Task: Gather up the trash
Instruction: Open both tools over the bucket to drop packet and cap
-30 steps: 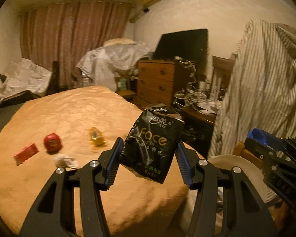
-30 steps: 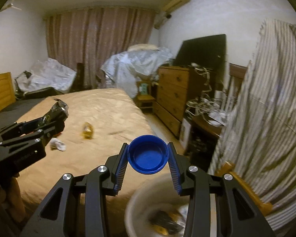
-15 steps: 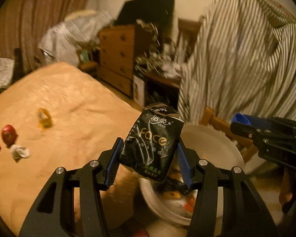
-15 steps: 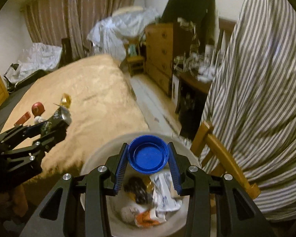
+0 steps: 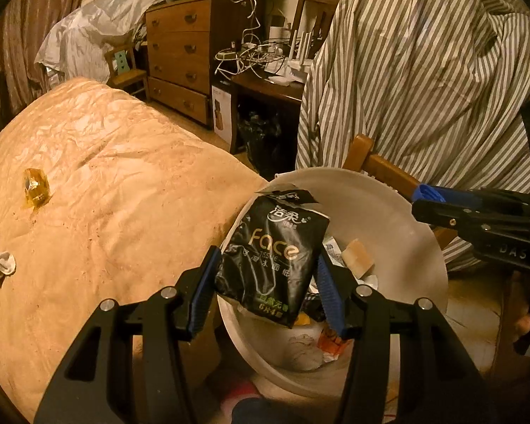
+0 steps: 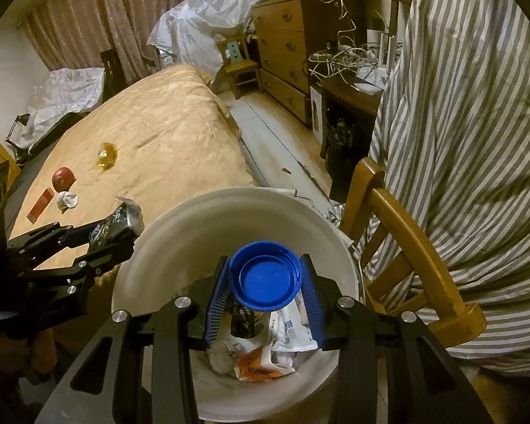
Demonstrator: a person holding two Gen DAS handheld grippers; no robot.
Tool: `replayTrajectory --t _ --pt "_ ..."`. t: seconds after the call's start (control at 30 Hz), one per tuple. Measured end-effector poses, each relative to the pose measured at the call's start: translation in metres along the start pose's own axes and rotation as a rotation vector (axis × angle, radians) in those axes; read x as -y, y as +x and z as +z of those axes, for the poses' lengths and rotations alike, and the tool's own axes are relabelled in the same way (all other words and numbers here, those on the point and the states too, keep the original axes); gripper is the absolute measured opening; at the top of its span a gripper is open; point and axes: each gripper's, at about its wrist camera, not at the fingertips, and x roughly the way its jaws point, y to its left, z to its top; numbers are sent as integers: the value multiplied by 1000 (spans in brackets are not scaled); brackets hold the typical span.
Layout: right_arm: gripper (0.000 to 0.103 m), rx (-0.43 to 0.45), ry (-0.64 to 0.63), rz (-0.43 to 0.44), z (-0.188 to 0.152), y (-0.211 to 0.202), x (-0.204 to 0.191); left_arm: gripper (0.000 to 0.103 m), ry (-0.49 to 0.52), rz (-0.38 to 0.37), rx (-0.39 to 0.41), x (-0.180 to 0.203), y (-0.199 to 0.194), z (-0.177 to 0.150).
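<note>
Both grippers swung from bed to over the white bin (image 6: 159,243) — left gripper (image 5: 266,284) clamping black tissue pack (image 5: 272,258), right gripper (image 6: 265,291) pinching blue cap (image 6: 265,275) — release looks next.

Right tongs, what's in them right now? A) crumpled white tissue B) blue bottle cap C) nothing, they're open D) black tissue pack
B: the right tongs are shut on the blue bottle cap, held over the white bin; the black tissue pack is in the left tongs.
</note>
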Motion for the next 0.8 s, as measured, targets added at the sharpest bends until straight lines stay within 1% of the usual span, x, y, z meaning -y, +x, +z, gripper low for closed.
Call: replayTrajectory --t 0.43,0.47,0.5,0.53,0.57,0.6,0.8 --pt "41 -1 7 13 -3 1 -9 52 4 6 5 7 2 4" --pt "41 -2 7 14 -4 1 -9 54 4 8 5 6 1 5" --pt "43 -3 7 15 -4 1 -10 59 4 8 6 6 1 5" --pt "50 -1 9 15 -4 1 -10 64 3 9 9 6 1 5" --pt "55 6 12 13 -3 0 -10 74 2 16 14 6 1 5" --pt "56 9 14 13 -4 0 -9 77 3 19 18 5 0 5" --pt "57 23 29 16 -6 -3 -7 79 0 32 16 2 0 5"
